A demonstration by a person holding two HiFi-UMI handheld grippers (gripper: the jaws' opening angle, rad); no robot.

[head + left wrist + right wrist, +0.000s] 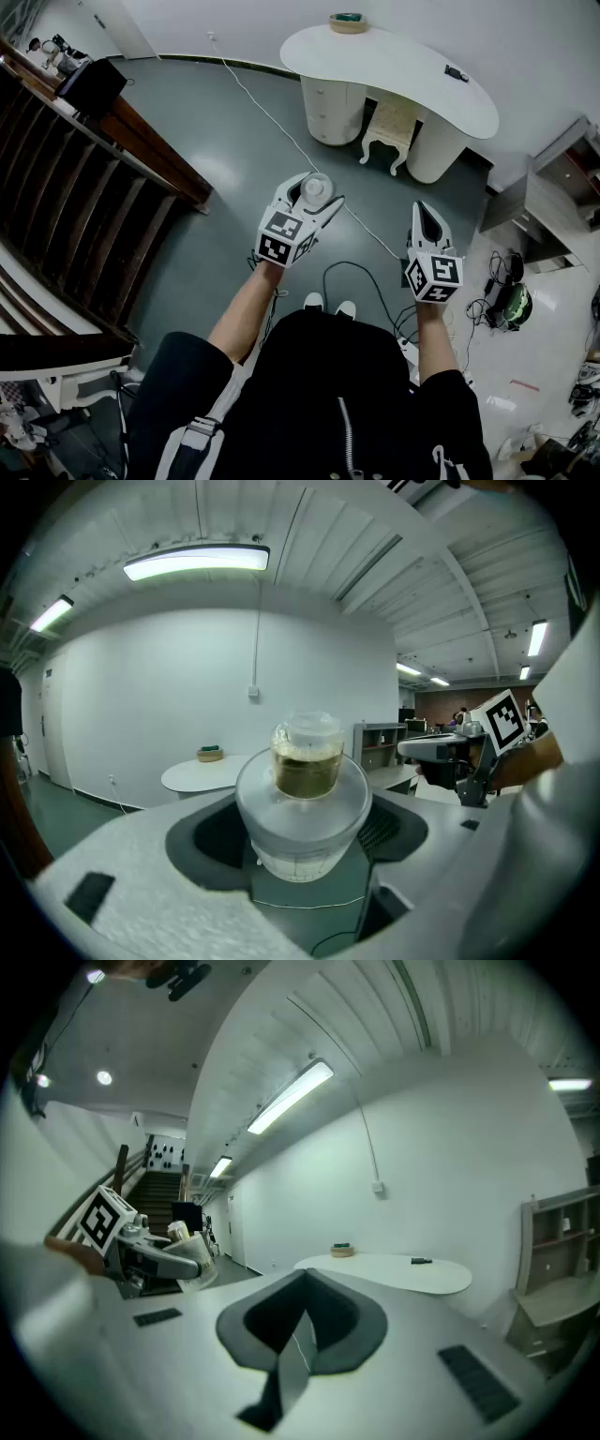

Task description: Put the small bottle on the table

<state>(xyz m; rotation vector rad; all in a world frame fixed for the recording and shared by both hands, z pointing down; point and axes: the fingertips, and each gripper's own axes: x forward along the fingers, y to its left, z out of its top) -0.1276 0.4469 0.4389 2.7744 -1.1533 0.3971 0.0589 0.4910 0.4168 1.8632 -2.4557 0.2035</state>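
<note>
**Q.** Left gripper [302,208]: what state are the jaws in?

**A.** The two white jaws stand wide and clamp a small clear bottle [305,785]. It is round, with a pale cap and a yellow-brown filling in its upper part. The bottle sits between the jaw tips and touches nothing else.

**Q.** And the right gripper [305,1283]?

**A.** The jaws are pressed together, the dark pads meeting along one seam, with nothing between them. This gripper is to the right of the left gripper, well apart from it.

**Q.** Where is the bottle in relation to the table?

**A.** It is in the air above the grey-green floor [234,159], near the person. The white kidney-shaped table [403,70] stands at the far side of the room against the white wall, well apart from the bottle.

**Q.** What lies on and around the table?

**A.**
- A shallow tan bowl with green contents [349,22] rests at the far left end of the table.
- A small dark object [457,73] lies toward the right end.
- Under the top stands a white drawer unit [326,108], with a cream carved stool [389,127] just to its right.
- A white cable [267,108] runs across the floor from the far wall toward the near side.
- A dark wooden staircase [75,197] fills the left of the room.
- A grey shelf unit [562,183] stands at the right.
</note>
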